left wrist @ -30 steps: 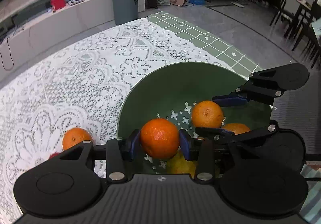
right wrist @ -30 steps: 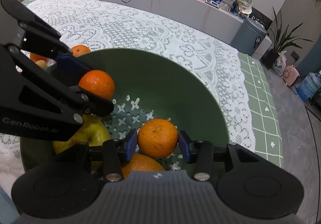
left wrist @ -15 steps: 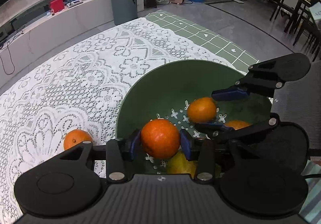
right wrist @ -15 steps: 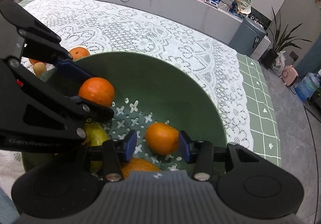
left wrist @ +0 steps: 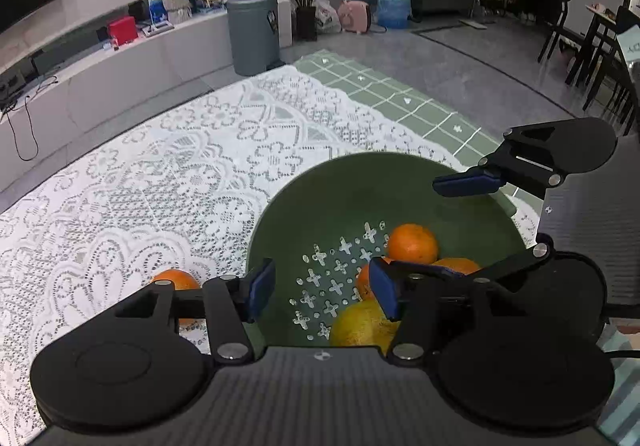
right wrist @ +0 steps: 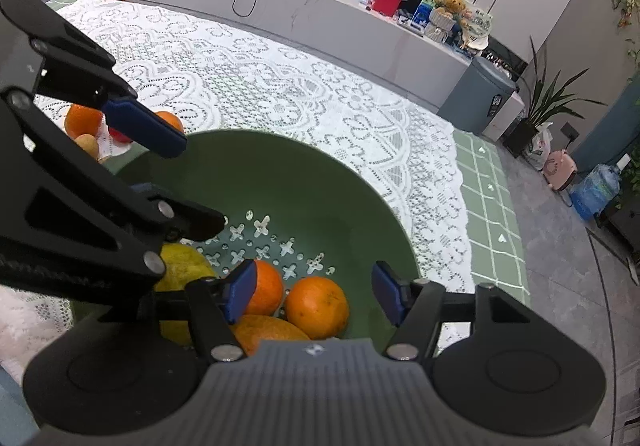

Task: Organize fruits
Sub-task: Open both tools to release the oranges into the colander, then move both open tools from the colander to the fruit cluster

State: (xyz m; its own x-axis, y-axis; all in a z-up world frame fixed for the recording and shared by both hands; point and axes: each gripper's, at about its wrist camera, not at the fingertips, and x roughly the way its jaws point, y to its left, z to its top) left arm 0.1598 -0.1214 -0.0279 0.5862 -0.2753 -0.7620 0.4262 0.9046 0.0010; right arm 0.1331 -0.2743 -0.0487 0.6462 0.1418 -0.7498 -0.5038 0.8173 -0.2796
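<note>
A green perforated bowl point(left wrist: 344, 190) point(right wrist: 280, 166) stands on the lace tablecloth. Inside lie three oranges point(left wrist: 412, 244) point(right wrist: 318, 306) and a yellow fruit point(left wrist: 362, 324) point(right wrist: 180, 262). My left gripper point(left wrist: 322, 288) is open and empty above the bowl's near rim. My right gripper point(right wrist: 314, 292) is open and empty above the oranges; it also shows in the left wrist view point(left wrist: 466, 182). The left gripper shows in the right wrist view point(right wrist: 144, 130). One orange point(left wrist: 176, 280) lies on the cloth left of the bowl.
Beyond the bowl on the cloth lie two oranges point(right wrist: 82, 120), a small red fruit point(right wrist: 118, 134) and a small yellowish fruit point(right wrist: 88, 144). The table edge point(left wrist: 420, 102) with green checked cloth drops to the floor on the right. A grey bin point(left wrist: 252, 32) stands beyond.
Both grippers have opened and let their oranges fall into the bowl. Both have lifted back a little from the bowl.
</note>
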